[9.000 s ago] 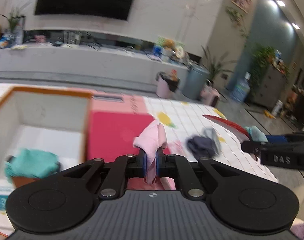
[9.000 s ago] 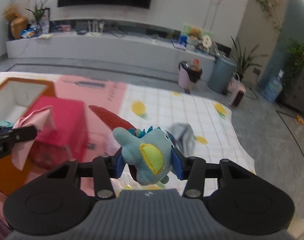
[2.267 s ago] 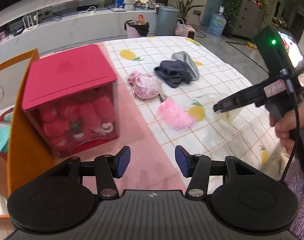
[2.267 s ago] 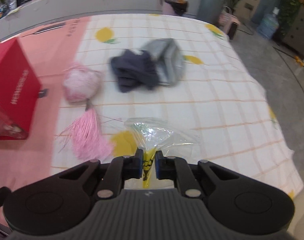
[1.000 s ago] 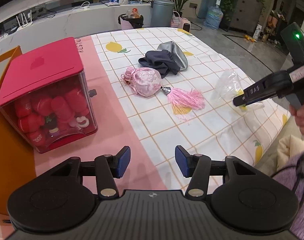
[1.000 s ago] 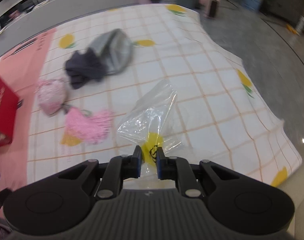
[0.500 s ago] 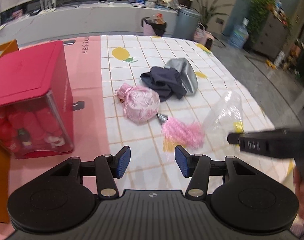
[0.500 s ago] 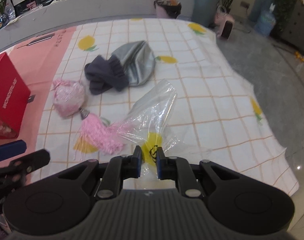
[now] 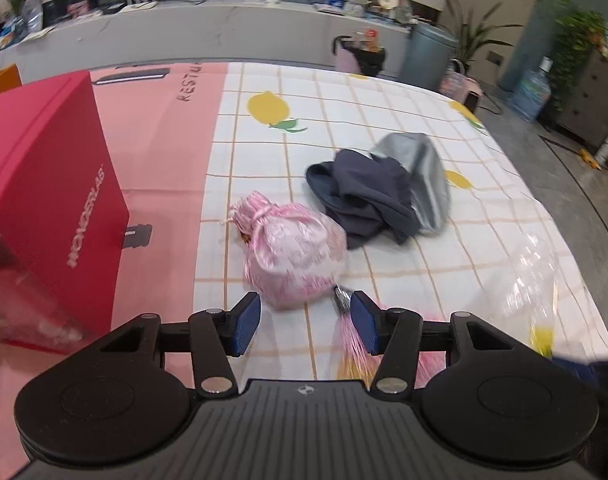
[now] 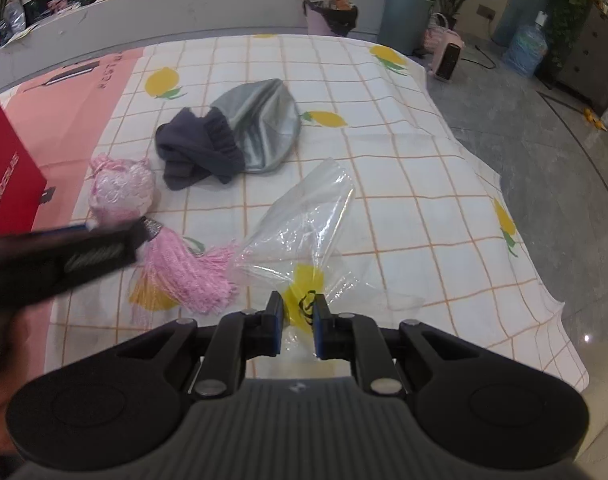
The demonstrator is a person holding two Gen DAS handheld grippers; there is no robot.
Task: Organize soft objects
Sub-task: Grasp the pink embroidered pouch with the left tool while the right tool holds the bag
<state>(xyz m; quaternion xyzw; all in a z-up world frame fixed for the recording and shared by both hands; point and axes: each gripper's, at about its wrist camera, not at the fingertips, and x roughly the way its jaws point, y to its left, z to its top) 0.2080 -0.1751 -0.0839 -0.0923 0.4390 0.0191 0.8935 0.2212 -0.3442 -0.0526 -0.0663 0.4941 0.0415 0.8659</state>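
A pink satin pouch (image 9: pixel 294 256) with a pink tassel (image 10: pixel 184 276) lies on the checked cloth. My left gripper (image 9: pixel 304 324) is open, its jaws just in front of the pouch; it also shows blurred in the right wrist view (image 10: pixel 84 256). My right gripper (image 10: pixel 297 322) is shut on the yellow-marked end of a clear plastic bag (image 10: pixel 304 232), which also shows in the left wrist view (image 9: pixel 531 284). A dark blue and grey cloth bundle (image 9: pixel 383 192) lies behind the pouch.
A red-lidded clear box (image 9: pixel 44 184) stands at the left on the pink part of the cloth. The table edge (image 10: pixel 535 280) drops off at the right. A bin and plants stand on the floor beyond.
My left gripper has moved forward and down toward the pink pouch, still open. My right gripper holds the plastic bag as before, nearly in the same place.
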